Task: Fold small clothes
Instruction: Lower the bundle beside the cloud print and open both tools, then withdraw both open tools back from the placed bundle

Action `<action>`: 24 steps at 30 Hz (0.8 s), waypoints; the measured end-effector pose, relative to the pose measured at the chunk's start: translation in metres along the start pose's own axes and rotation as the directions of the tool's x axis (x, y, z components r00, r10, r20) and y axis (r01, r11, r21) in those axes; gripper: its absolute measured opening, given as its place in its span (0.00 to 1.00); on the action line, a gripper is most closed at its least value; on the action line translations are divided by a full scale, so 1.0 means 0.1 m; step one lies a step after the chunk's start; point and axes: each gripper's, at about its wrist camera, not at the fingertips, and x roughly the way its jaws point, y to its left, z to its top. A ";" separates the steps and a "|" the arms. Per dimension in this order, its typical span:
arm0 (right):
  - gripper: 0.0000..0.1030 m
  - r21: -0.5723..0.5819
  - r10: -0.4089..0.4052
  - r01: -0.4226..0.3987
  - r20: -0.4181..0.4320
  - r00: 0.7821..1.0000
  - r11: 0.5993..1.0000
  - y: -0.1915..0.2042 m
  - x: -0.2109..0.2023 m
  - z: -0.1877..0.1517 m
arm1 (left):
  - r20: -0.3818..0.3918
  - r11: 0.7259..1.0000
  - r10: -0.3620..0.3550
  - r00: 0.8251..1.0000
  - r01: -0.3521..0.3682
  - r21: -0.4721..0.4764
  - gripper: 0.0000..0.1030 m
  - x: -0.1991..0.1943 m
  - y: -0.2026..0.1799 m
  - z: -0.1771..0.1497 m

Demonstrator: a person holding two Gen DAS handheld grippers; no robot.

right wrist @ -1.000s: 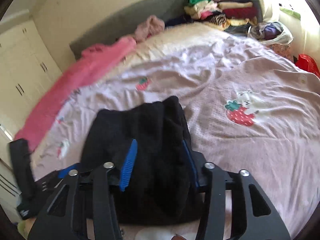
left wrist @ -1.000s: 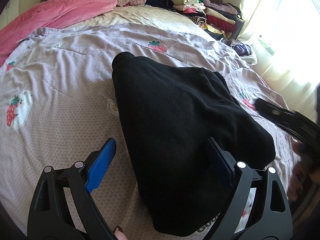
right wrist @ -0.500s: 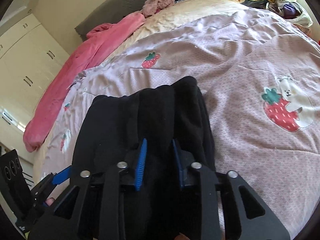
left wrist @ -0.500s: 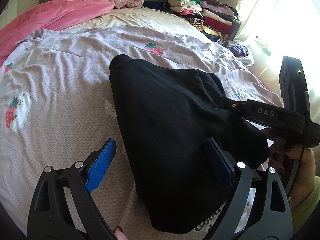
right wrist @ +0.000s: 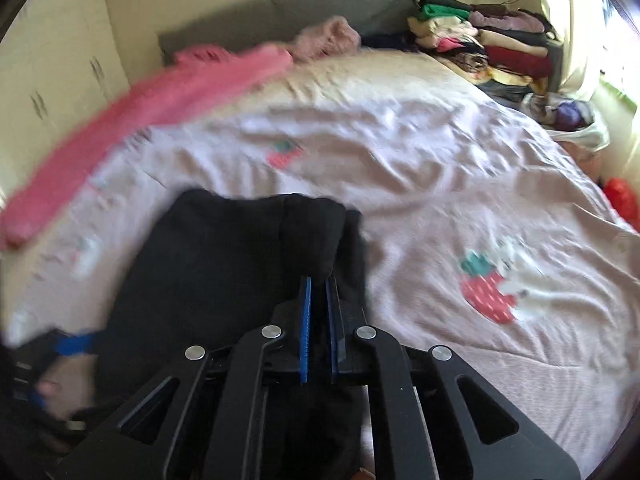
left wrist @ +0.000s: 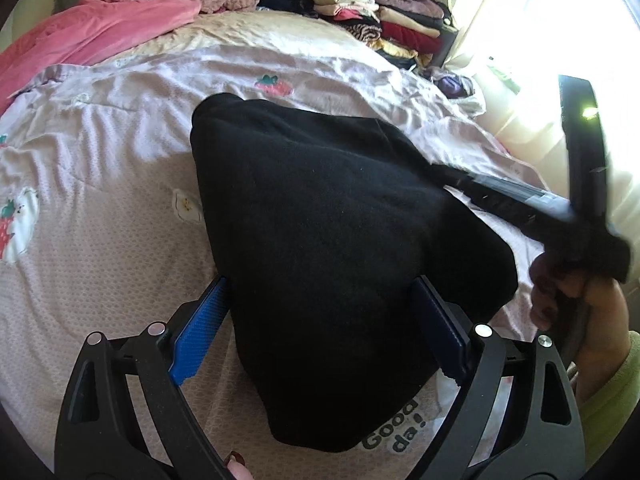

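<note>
A black garment [left wrist: 320, 240] lies bunched on the lilac strawberry-print bedcover [left wrist: 100, 200]. My left gripper [left wrist: 320, 320] is open wide and straddles the garment's near end, one blue pad on each side of the cloth. In the right wrist view my right gripper [right wrist: 318, 296] is shut on a fold at the black garment's [right wrist: 224, 272] right edge, with dark cloth pinched between its blue pads. The left wrist view shows that right gripper [left wrist: 452, 178] reaching in from the right, held by a hand [left wrist: 580, 304]. The left gripper [right wrist: 76, 344] shows blurred at the lower left.
A pink blanket [left wrist: 100, 28] lies along the bed's far left. A stack of folded clothes [left wrist: 380, 20] sits at the far right corner beside a bright window. A grey headboard [right wrist: 300, 12] and cream cupboards [right wrist: 52, 80] stand behind the bed.
My right gripper's jaws closed from partly open to shut on the garment's right edge. The left gripper slid forward, so its pads now flank the garment; it stayed open.
</note>
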 end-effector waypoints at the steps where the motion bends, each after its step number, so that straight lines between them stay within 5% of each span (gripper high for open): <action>1: 0.04 -0.009 -0.007 0.007 -0.015 1.000 1.000 0.00 0.09 -0.04 | -0.008 1.000 -0.006 1.000 0.006 -0.006 0.81 0.03 0.02 -0.01; 11: 0.15 0.010 -0.044 0.044 0.012 0.999 0.999 -0.05 0.13 -0.17 | -0.026 0.999 -0.030 0.999 0.029 -0.031 0.82 0.08 0.07 -0.06; 24: 0.83 0.156 0.001 -0.022 0.131 0.991 0.987 -0.18 -0.57 -0.24 | -0.002 0.999 -0.030 1.000 0.030 -0.041 0.82 -0.21 0.08 -0.08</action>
